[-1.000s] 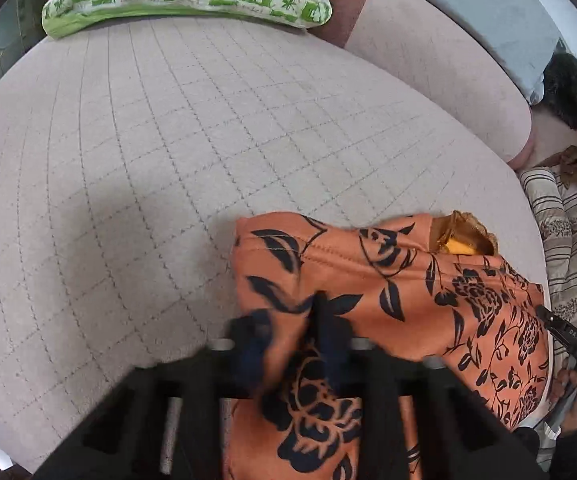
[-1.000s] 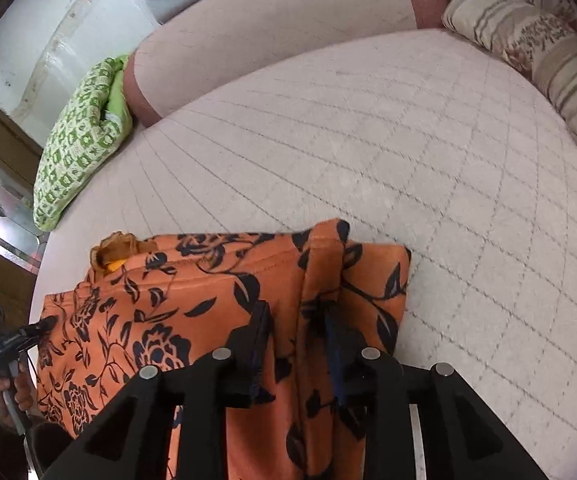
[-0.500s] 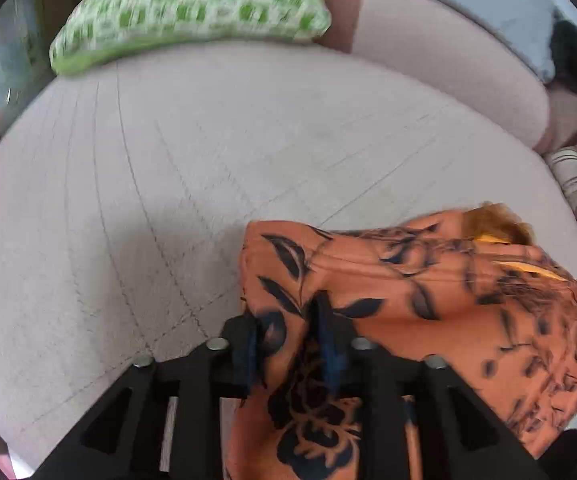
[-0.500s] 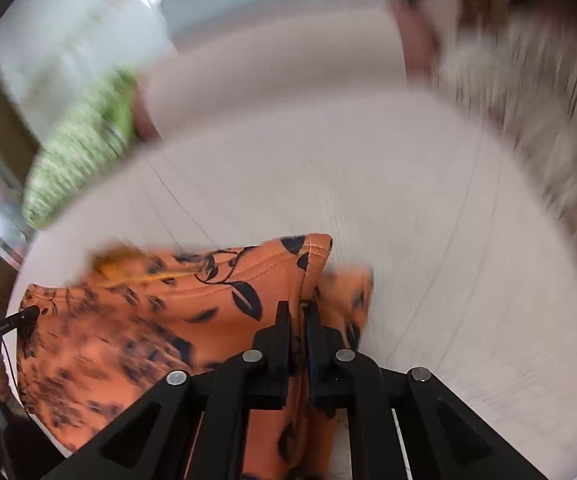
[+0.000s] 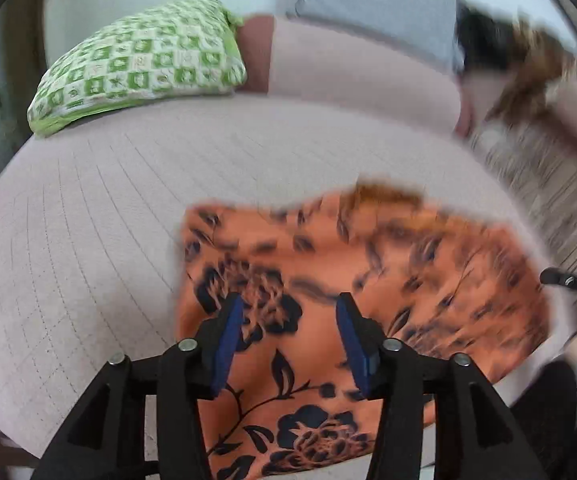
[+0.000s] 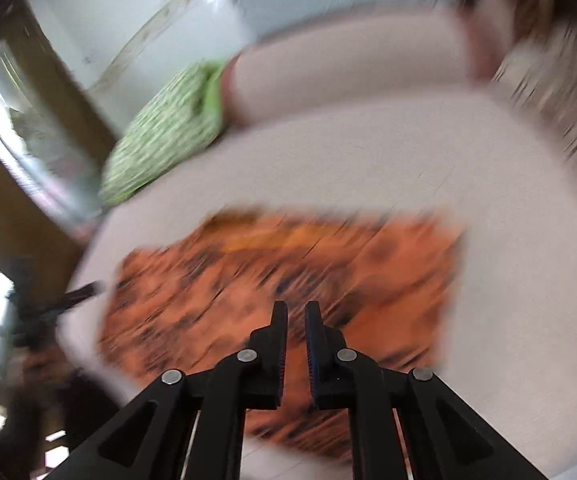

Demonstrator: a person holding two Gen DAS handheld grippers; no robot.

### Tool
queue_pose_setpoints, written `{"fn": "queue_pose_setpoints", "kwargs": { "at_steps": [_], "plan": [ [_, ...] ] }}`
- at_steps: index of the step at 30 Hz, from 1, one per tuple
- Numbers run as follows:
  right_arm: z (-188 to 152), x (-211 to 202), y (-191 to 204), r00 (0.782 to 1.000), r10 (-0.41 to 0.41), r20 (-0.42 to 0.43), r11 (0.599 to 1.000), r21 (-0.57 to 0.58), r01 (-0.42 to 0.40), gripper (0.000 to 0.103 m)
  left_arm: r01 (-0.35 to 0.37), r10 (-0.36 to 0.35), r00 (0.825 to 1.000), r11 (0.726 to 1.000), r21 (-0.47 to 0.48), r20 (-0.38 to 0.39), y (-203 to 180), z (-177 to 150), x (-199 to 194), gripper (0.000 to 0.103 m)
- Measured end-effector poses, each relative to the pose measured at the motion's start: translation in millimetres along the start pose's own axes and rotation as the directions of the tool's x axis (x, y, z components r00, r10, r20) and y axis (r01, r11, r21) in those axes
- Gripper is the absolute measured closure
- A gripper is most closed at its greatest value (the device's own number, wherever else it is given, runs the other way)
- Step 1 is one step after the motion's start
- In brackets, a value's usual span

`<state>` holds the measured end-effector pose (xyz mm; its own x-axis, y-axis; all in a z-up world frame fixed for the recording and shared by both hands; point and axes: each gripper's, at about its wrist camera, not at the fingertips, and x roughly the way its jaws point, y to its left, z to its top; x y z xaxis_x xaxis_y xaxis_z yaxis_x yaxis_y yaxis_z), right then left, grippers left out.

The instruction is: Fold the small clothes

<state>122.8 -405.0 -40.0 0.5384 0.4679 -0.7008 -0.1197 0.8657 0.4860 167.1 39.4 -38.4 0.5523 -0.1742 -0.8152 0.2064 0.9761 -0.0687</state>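
An orange garment (image 5: 408, 272) with a dark floral print lies flat on the quilted pinkish bed (image 5: 88, 240). My left gripper (image 5: 289, 300) hovers over the garment's left part. Its jaws are opening, and nothing is pinched between the blue pads; the cloth only shows below them. In the right wrist view the same garment (image 6: 248, 280) is blurred by motion. My right gripper (image 6: 296, 308) is above its middle, shut to a narrow slit with no cloth visibly caught in it.
A green checked pillow (image 5: 140, 64) lies at the back left of the bed, beside a pink bolster (image 5: 348, 76). A striped cushion (image 5: 540, 168) lies along the right side. The bed's near edge runs just below the garment.
The left jaws have let go of the fold they pinched and spread apart. Both grippers have drawn back and up from the garment. The right jaws closed earlier and are now clear of the cloth.
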Motion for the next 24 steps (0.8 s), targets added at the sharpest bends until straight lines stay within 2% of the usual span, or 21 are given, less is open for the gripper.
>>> {"fn": "queue_pose_setpoints", "kwargs": {
  "at_steps": [1, 2, 3, 4, 5, 6, 7, 8, 9, 10, 12, 13, 15, 16, 17, 18, 19, 20, 22, 24],
  "plan": [
    [-8, 17, -12, 0.998, -0.004, -0.064, 0.999, 0.035, 0.006, 0.092, -0.096, 0.095, 0.991, 0.995, -0.004, -0.097, 3, -5, 29, 0.053],
    [-18, 35, -38, 0.987, -0.102, -0.123, 0.988, 0.102, 0.115, 0.097, -0.125, 0.120, 0.980, 0.992, -0.026, -0.157, 10, -10, 46, 0.053],
    [-30, 43, -68, 0.985, -0.091, -0.149, 0.962, 0.242, 0.126, 0.100, -0.115, 0.110, 0.986, 0.993, -0.036, -0.122, 11, -12, 42, 0.053],
    [-40, 39, -87, 0.995, -0.003, -0.102, 0.929, 0.369, 0.041, 0.101, -0.116, 0.113, 0.987, 0.993, -0.026, -0.114, 8, -11, 32, 0.053],
    [-45, 32, -93, 0.996, 0.010, -0.089, 0.909, 0.416, 0.028, 0.100, -0.104, 0.100, 0.989, 0.994, -0.024, -0.110, 6, -10, 23, 0.051],
    [-45, 21, -82, 0.991, -0.069, -0.112, 0.932, 0.347, 0.104, 0.095, -0.067, 0.065, 0.995, 0.997, -0.027, -0.078, 3, -8, 9, 0.048],
    [-43, 14, -70, 0.986, -0.121, -0.113, 0.950, 0.275, 0.148, 0.095, -0.046, 0.045, 0.998, 0.999, -0.022, -0.031, 1, -4, -3, 0.045],
    [-41, 9, -59, 0.983, -0.146, -0.107, 0.959, 0.229, 0.167, 0.093, -0.046, 0.046, 0.999, 0.999, -0.011, 0.011, -3, 0, -13, 0.037],
    [-37, 7, -49, 0.985, -0.146, -0.094, 0.966, 0.201, 0.162, 0.092, -0.048, 0.048, 0.998, 0.999, -0.003, 0.046, -7, 4, -19, 0.030],
    [-29, 1, -37, 0.992, -0.116, -0.054, 0.977, 0.174, 0.124, 0.092, -0.042, 0.042, 0.996, 0.999, 0.000, 0.073, -10, 7, -22, 0.028],
    [-11, 1, -22, 0.998, -0.055, 0.000, 0.988, 0.143, 0.054, 0.092, -0.032, 0.032, 0.998, 0.999, 0.006, 0.048, -13, 11, -10, 0.028],
    [0, 6, -17, 1.000, -0.014, 0.004, 0.992, 0.129, 0.014, 0.088, -0.025, 0.025, 1.000, 1.000, 0.011, 0.007, -12, 6, 2, 0.028],
    [13, 24, -23, 0.999, 0.051, -0.012, 0.987, 0.154, -0.049, 0.074, -0.071, 0.071, 0.993, 0.997, 0.008, -0.089, -11, -8, 30, 0.028],
    [19, 35, -37, 0.998, 0.056, -0.039, 0.980, 0.192, -0.047, 0.065, -0.099, 0.099, 0.981, 0.995, 0.006, -0.164, -7, -14, 51, 0.025],
    [19, 51, -55, 0.997, -0.007, -0.079, 0.974, 0.227, 0.024, 0.065, -0.095, 0.095, 0.987, 0.995, 0.002, -0.126, -5, -17, 52, 0.023],
    [17, 64, -79, 0.989, -0.079, -0.126, 0.952, 0.285, 0.113, 0.072, -0.096, 0.096, 0.989, 0.995, 0.004, -0.109, -7, -16, 47, 0.023],
    [9, 67, -109, 0.991, -0.058, -0.123, 0.905, 0.413, 0.105, 0.084, -0.090, 0.090, 0.990, 0.996, 0.007, -0.108, -9, -14, 37, 0.023],
    [6, 60, -116, 0.996, -0.033, -0.087, 0.884, 0.462, 0.070, 0.080, -0.066, 0.066, 0.995, 0.998, 0.004, -0.081, -10, -13, 28, 0.023],
    [11, 43, -97, 0.993, -0.110, -0.040, 0.914, 0.388, 0.117, 0.077, -0.046, 0.046, 0.999, 0.999, 0.013, -0.007, -14, -8, 11, 0.023],
    [19, 34, -76, 0.993, -0.117, 0.003, 0.940, 0.324, 0.110, 0.072, -0.047, 0.047, 0.999, 0.999, 0.023, 0.014, -16, -3, 9, 0.022]
  ]
}}
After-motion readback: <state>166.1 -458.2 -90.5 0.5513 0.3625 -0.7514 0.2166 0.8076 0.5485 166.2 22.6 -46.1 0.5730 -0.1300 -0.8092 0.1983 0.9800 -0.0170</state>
